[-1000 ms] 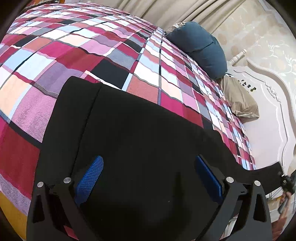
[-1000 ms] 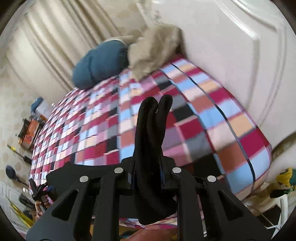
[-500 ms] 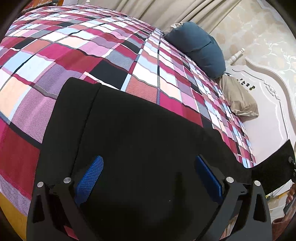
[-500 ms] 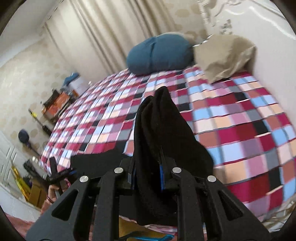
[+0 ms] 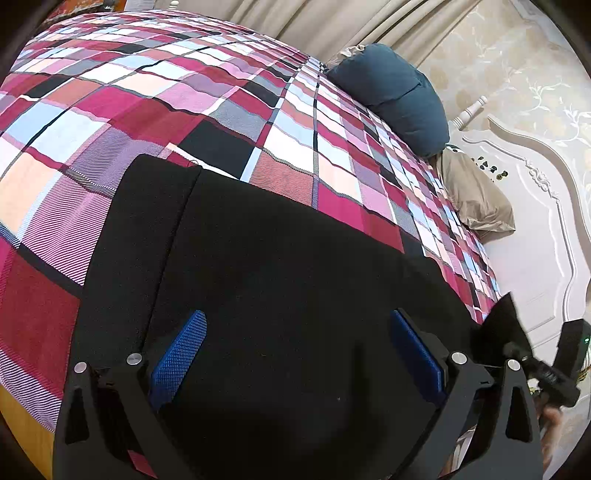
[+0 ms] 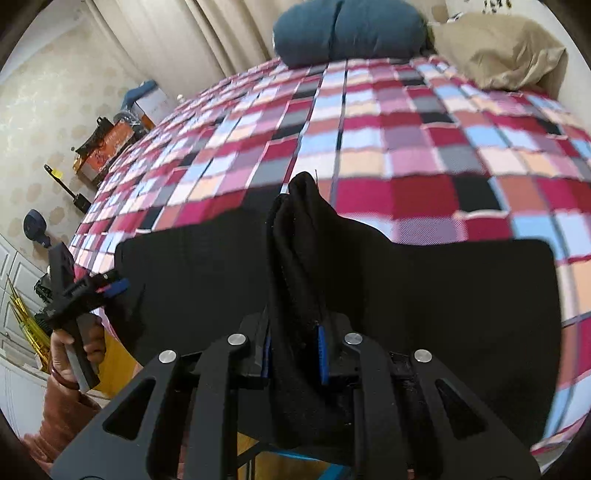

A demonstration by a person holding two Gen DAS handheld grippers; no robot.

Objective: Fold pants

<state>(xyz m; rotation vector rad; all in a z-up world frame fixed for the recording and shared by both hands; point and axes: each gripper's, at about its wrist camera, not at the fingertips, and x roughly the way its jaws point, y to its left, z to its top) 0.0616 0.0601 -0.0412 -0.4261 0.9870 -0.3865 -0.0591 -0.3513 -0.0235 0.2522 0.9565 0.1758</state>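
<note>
The black pants [image 5: 280, 295] are spread on the bed [image 5: 184, 96], barely folded; a bunched end is clenched in the right claw [image 6: 293, 354] at 6 o'clock, the left claw [image 5: 295, 354] released.

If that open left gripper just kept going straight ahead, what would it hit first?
Probably the black fabric pants, spread flat right between and ahead of the left gripper; the checked red-and-pink bedspread lies beyond. Depth is uncertain.

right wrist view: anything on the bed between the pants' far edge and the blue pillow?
Nothing. In the right wrist view only bare checkered bedspread runs from the black pants to the blue pillow. The tan pillow sits off to the side.
</note>
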